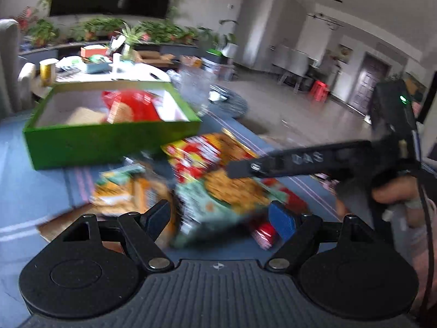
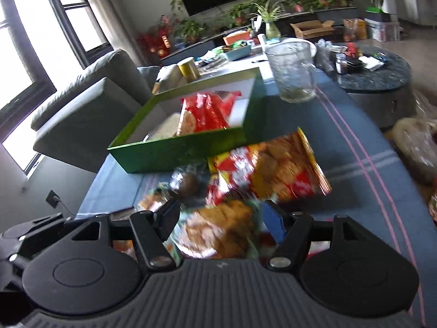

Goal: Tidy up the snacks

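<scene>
- A green rectangular cardboard box (image 2: 180, 153) stood on the blue striped tablecloth (image 2: 363, 164), holding a red crinkly snack bag (image 2: 207, 112).
- Just in front of it lay a red-and-yellow cracker packet (image 2: 273, 172), among other blurred snack packs.
- The left gripper (image 1: 221, 216) stood released over them, pads touching nothing.
- The right gripper (image 2: 221, 218) straddled a pale green biscuit packet (image 2: 218, 232); whether it gripped the packet could not be told.
- A clear glass jug (image 2: 292, 71) stood behind the box.

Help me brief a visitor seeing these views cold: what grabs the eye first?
The bright green box at the far left of the blue tablecloth, a red snack packet already inside. In front of it lies a loose heap of snack bags, topped by a red-and-yellow cracker bag. A glass jar stands behind.
</scene>
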The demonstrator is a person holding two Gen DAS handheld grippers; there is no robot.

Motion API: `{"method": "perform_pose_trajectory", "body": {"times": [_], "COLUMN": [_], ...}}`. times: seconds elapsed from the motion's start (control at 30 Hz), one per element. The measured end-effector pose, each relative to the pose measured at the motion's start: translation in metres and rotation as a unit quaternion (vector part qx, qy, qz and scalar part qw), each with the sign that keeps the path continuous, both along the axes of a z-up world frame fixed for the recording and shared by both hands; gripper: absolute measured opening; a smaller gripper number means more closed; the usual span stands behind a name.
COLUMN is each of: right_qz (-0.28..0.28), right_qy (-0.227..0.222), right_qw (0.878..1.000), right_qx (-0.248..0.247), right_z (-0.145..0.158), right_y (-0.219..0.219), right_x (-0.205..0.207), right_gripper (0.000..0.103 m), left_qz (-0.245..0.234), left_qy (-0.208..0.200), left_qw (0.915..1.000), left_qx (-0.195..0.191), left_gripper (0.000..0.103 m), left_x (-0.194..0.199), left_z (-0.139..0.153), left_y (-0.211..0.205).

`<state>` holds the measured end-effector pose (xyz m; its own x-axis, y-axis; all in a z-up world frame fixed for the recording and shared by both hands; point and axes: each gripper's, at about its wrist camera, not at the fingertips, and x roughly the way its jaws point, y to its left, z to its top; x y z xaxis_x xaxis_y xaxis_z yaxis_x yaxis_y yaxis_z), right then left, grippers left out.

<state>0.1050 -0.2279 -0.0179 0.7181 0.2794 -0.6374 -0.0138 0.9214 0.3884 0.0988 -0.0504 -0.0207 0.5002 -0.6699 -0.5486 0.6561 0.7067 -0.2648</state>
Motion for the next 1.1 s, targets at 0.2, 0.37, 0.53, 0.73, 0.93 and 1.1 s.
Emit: {"method": "perform_pose_trajectory", "body": {"times": [0.2,0.37,0.53,0.73,0.93,1.1], "right_qz": [-0.005,0.003,0.009,0.017,0.051,0.081], "right_qy": [0.005,0.005,0.010,0.012,0.012,0.000], "right_qw": [1.000,1.000,1.000,1.000,0.999,0.997], "right_qx": [0.013,0.013,0.006,-0.002,0.013,-0.017], "right_z": [-0.005,-0.007,-0.012,-0.015,-0.011,-0.002], "right_y": [0.002,0.007,0.014,0.019,0.027,0.034], "right_x": [-0.008,-0.012,-0.009,-0.003,-0.009,-0.020], "right_gripper": [0.072,0.072,0.072,0.072,0.072,0.072], "left_qz": [0.003,0.036,0.050,0.059,0.083,0.095], "left_qy": [0.027,0.034,0.017,0.021,0.028,0.027], "left_qw": [0.9993,0.9974,0.9956,0.9945,0.9931,0.9935], "left_qx": [0.024,0.052,0.078,0.083,0.078,0.056], "left_gripper": [0.077,0.077,0.077,0.077,0.077,0.077], "left_x": [0.000,0.012,0.020,0.024,0.023,0.014], "left_z": [-0.022,-0.036,-0.043,-0.048,-0.049,-0.040], "left_y": [-0.016,-0.019,-0.022,-0.013,0.005,0.025]}}
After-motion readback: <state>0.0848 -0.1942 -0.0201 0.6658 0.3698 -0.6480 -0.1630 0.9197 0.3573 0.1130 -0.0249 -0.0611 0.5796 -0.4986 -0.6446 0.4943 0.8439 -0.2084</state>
